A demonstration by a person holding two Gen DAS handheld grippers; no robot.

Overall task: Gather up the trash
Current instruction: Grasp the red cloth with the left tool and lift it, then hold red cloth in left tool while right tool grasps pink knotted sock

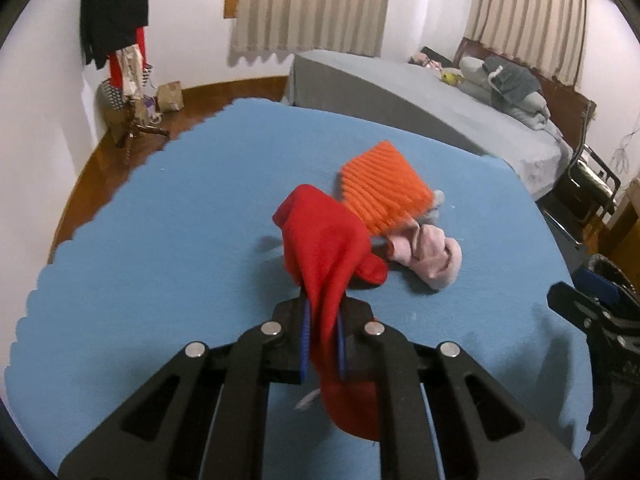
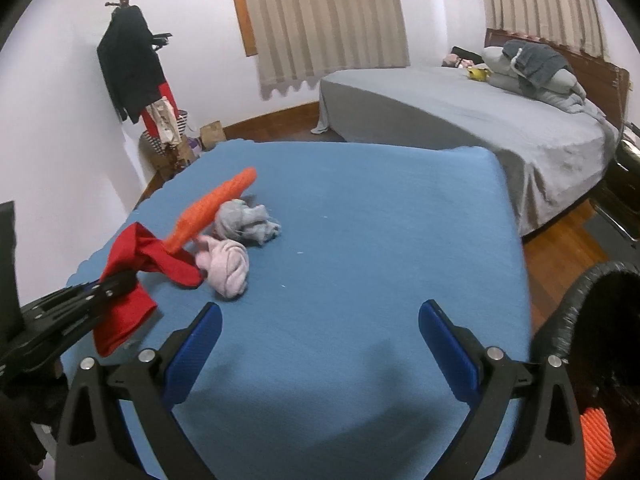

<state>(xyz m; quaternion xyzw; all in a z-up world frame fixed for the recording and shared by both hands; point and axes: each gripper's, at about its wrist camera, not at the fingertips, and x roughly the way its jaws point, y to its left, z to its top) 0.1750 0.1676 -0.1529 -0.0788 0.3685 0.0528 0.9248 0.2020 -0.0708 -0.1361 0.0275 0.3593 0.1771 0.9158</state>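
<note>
My left gripper (image 1: 322,312) is shut on a red sock (image 1: 324,248) and holds it just above the blue table (image 1: 160,220); it also shows in the right wrist view (image 2: 132,256). An orange ribbed sock (image 1: 380,188) leans on it, next to a pink bundle (image 1: 432,256) and a grey bundle (image 2: 248,220). My right gripper (image 2: 320,320) is open and empty over the table's near right side. A black-lined bin (image 2: 592,320) stands at the table's right edge, with another orange sock (image 2: 598,440) inside.
A grey bed (image 2: 480,128) stands beyond the table at the right. A coat rack (image 2: 132,64) with clothes and bags stands by the left wall. Wooden floor (image 2: 560,248) lies between table and bed.
</note>
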